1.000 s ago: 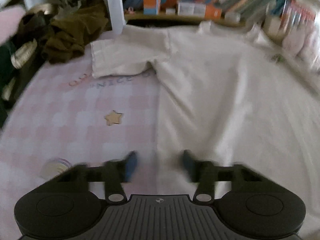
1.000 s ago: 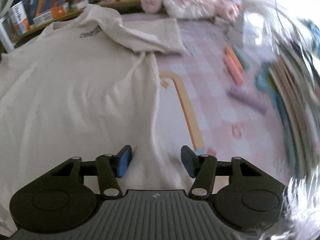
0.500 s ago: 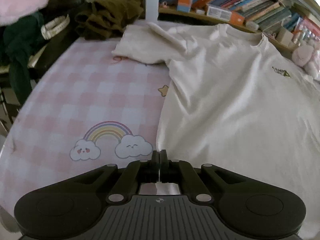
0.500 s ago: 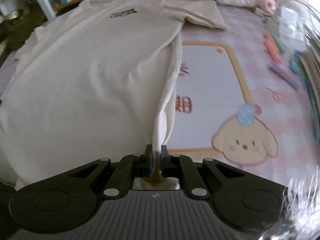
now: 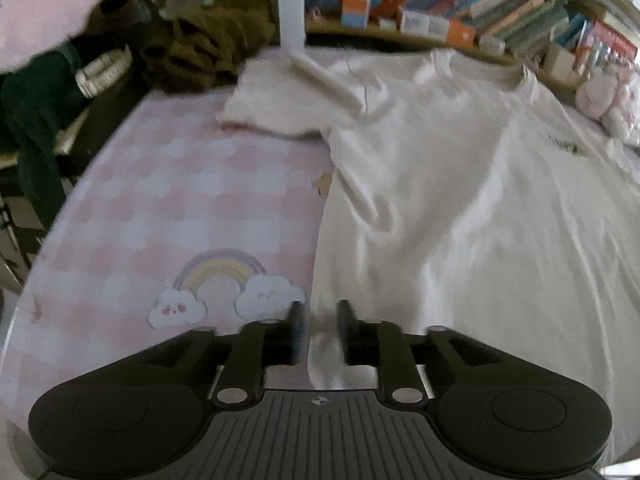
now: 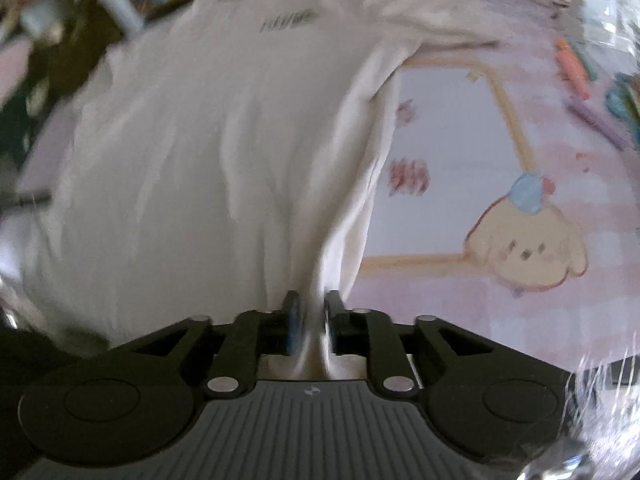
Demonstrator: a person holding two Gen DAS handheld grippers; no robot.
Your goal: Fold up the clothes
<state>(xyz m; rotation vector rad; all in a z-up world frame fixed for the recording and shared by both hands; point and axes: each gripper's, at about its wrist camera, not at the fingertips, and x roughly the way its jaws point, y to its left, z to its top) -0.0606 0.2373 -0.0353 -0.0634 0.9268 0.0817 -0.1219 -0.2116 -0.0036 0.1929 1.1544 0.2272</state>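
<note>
The left gripper stands slightly parted around the white T-shirt hem at the bench's near edge; the right gripper likewise, a fabric ridge running between its fingers. The shirt lies spread across the pink checked bench. Only the left view shows the rainbow print and books; only the right shows the puppy print and crayons.
</note>
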